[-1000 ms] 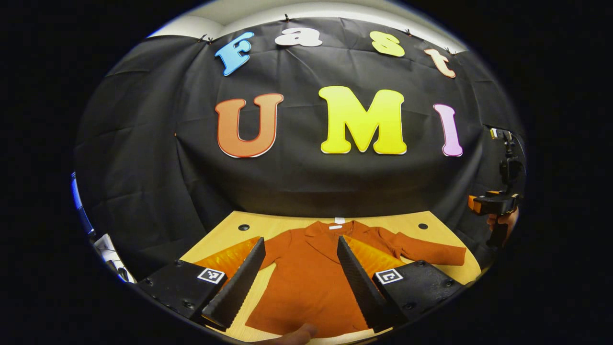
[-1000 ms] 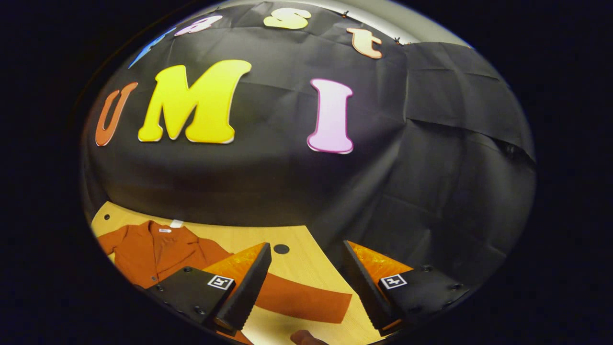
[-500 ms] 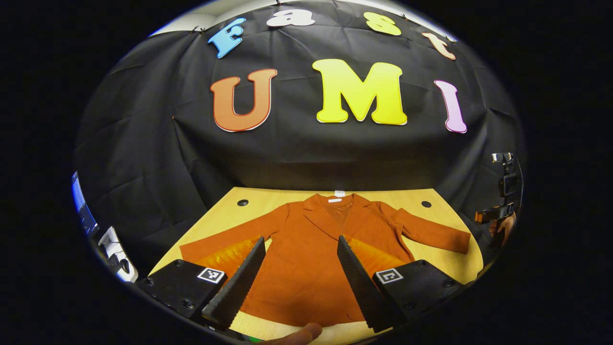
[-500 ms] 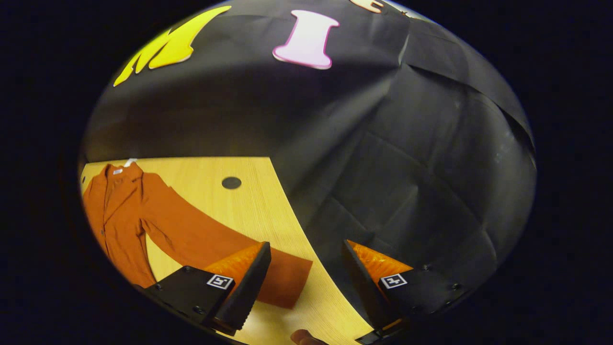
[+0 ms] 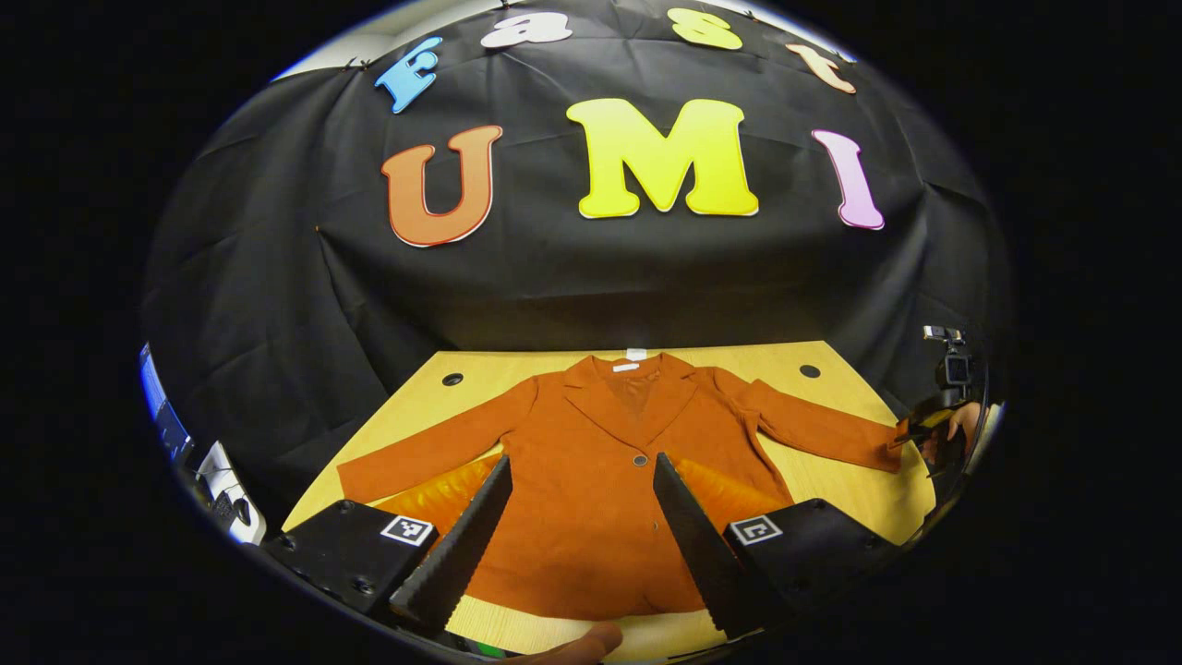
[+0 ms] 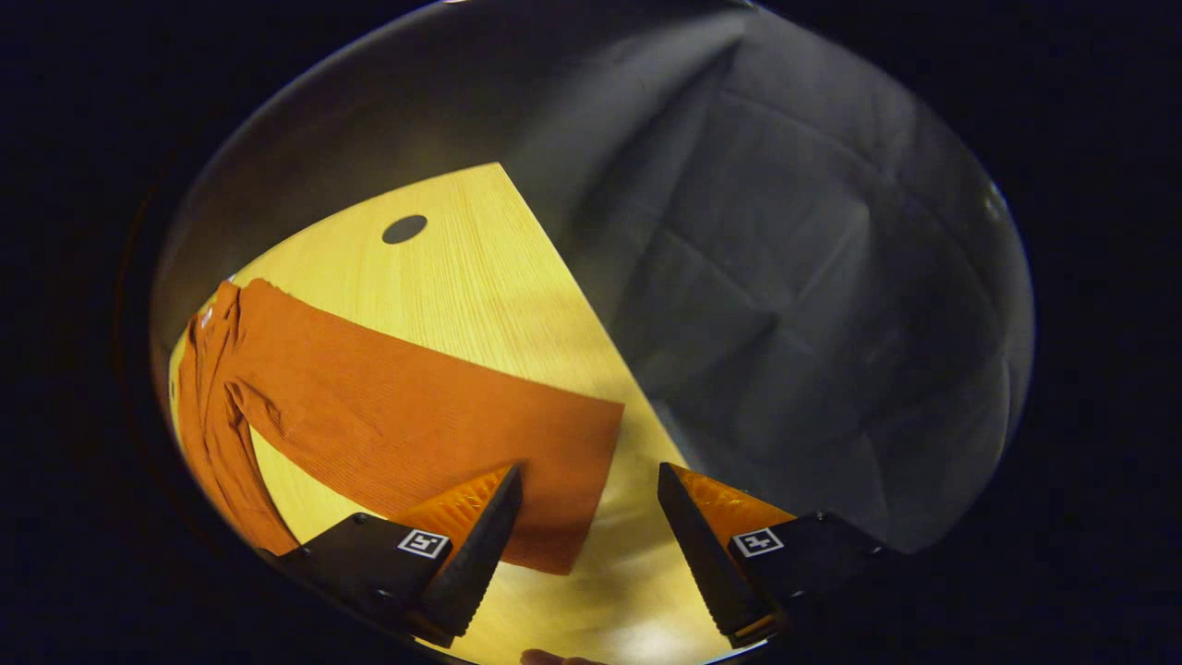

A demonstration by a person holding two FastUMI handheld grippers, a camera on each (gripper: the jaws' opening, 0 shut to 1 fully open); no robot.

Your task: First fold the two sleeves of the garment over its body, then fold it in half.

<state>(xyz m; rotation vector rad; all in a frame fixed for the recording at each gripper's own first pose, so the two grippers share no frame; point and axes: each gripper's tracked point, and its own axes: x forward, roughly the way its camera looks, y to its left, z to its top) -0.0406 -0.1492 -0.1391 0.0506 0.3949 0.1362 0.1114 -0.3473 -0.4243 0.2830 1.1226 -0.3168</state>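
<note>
On the counter point(image 5: 831, 480) the garment point(image 5: 591, 499) is lying flat with both sleeves spread, so the first sleeve fold is just beginning: the right gripper point(image 6: 589, 526), jaws open, is nearing the cuff point(image 6: 563, 480) and needs to close on it, while the left gripper point(image 5: 580, 536) is hovering open-jawed over the body.

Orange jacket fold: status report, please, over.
Both grippers open: left gripper over jacket body, right gripper at right sleeve cuff. Jacket flat, sleeves unfolded. Nothing in the way.

Black cloth wall point(image 5: 277, 305), light wooden table point(image 6: 480, 268)
</note>
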